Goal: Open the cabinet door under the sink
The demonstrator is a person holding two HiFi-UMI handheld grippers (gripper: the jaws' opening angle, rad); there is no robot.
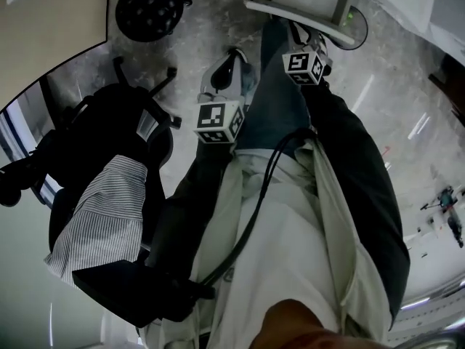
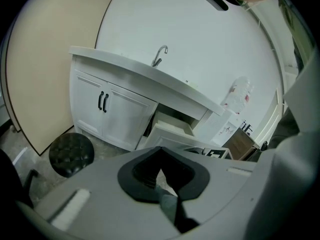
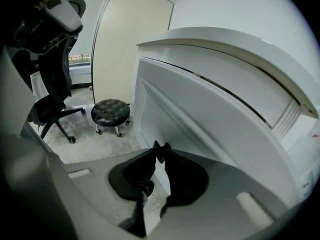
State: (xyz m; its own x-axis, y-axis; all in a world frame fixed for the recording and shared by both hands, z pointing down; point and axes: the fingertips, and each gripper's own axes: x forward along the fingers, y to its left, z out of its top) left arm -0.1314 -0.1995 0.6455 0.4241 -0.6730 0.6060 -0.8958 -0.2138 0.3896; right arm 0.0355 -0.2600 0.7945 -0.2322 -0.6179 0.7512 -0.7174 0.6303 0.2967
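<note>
The white sink cabinet [image 2: 120,116] stands under a counter with a faucet [image 2: 159,55]. Its left pair of doors is closed, with black handles [image 2: 103,102]. Further right, one cabinet door [image 2: 167,133] stands swung outward. In the right gripper view that open door [image 3: 210,109] fills the right side, close by. My right gripper [image 3: 161,146] sits low in front of its panel with the tips together. I cannot tell whether anything thin is pinched there. My left gripper [image 2: 161,149] is shut on nothing and held back from the cabinet. Both marker cubes [image 1: 218,122] [image 1: 305,67] show above the person's legs.
A black round stool [image 2: 71,154] [image 3: 111,109] stands on the floor left of the cabinet. An office chair [image 1: 109,144] with a striped shirt [image 1: 109,217] draped on it is at the left. A beige panel [image 2: 45,59] leans beside the cabinet. A plastic bottle [image 2: 239,95] stands on the counter.
</note>
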